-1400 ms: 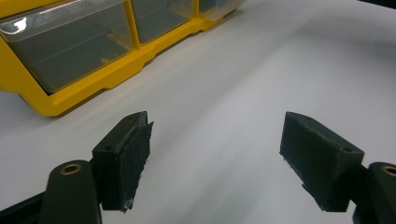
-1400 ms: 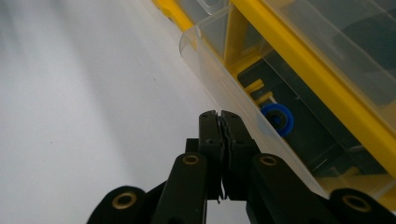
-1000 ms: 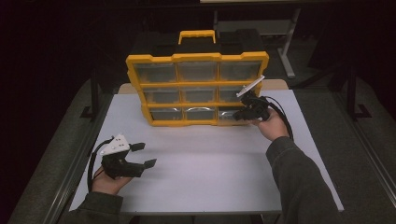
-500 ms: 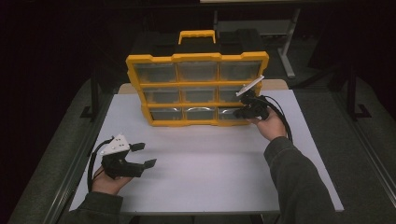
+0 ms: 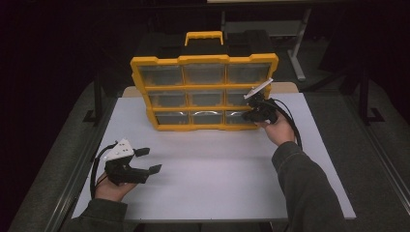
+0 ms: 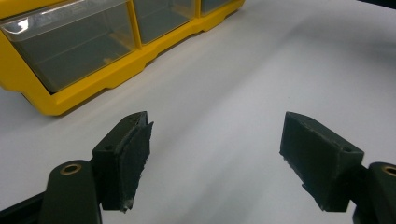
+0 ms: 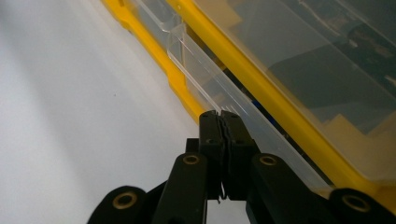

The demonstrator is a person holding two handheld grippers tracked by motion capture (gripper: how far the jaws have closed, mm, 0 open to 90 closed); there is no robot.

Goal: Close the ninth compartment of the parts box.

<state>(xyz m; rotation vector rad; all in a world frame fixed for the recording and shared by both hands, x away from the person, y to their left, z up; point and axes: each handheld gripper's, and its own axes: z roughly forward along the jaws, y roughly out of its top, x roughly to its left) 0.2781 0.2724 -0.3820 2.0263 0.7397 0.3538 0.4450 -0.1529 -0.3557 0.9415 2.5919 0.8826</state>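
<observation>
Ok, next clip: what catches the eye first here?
The yellow drawer organizer standing at the back of the white table. The right gripper is shut at the lip of its bottom-right drawer; whether it pinches the lip is unclear. The left gripper rests open, near the front-left.

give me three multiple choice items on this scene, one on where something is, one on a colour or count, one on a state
1. Where is the right gripper?
A. at the bottom right drawer of the organizer
B. on the organizer's top handle
C. flat at the table's near edge

2. How many rows of clear drawers does the yellow organizer show?
A. two
B. three
C. five

3. How do the jaws of the left gripper stand?
A. shut on a drawer
B. shut on nothing
C. wide open over the bare table

Answers:
1. A, the high view shows it at the organizer's lower right corner.
2. B, three rows are stacked there.
3. C, the left gripper view shows a wide gap with nothing between.
</observation>
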